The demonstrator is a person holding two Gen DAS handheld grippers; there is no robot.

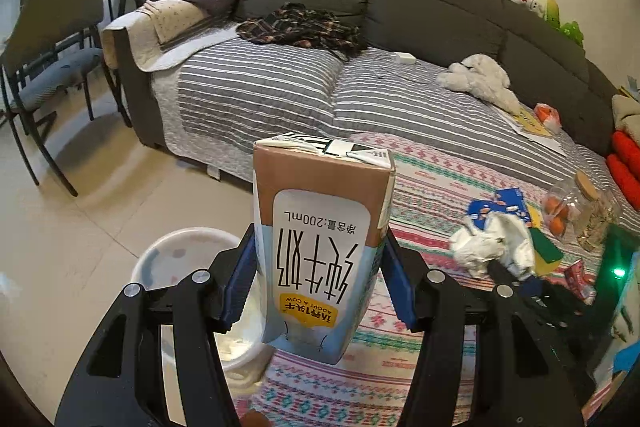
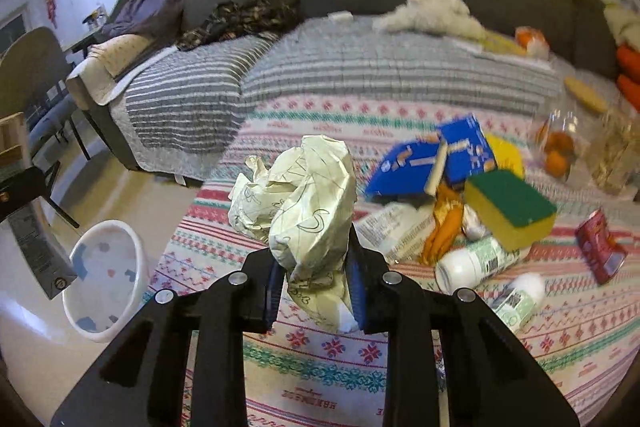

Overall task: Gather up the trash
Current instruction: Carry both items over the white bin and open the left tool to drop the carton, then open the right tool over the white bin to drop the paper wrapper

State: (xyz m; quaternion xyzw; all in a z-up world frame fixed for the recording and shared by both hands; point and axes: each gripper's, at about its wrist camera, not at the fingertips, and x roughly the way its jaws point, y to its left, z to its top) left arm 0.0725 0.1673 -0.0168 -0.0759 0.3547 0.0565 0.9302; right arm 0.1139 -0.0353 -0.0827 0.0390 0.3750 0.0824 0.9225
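Observation:
My left gripper (image 1: 320, 279) is shut on a brown and blue 200 mL milk carton (image 1: 320, 239), held upside down above the table edge. The white trash bin (image 1: 188, 267) sits on the floor just below and left of it. My right gripper (image 2: 316, 283) is shut on a crumpled ball of scribbled paper (image 2: 308, 203), held above the patterned tablecloth (image 2: 320, 347). The same paper ball (image 1: 496, 243) shows in the left wrist view at right. The bin also shows in the right wrist view (image 2: 104, 279), on the floor at left.
On the tablecloth lie a blue box (image 2: 436, 155), a yellow-green sponge (image 2: 512, 207), white bottles (image 2: 476, 259), a red wrapper (image 2: 600, 247) and orange wrappers (image 2: 444, 227). A glass jar (image 1: 588, 211) stands at right. A grey sofa (image 1: 360, 7) is behind, a chair (image 1: 52, 39) at left.

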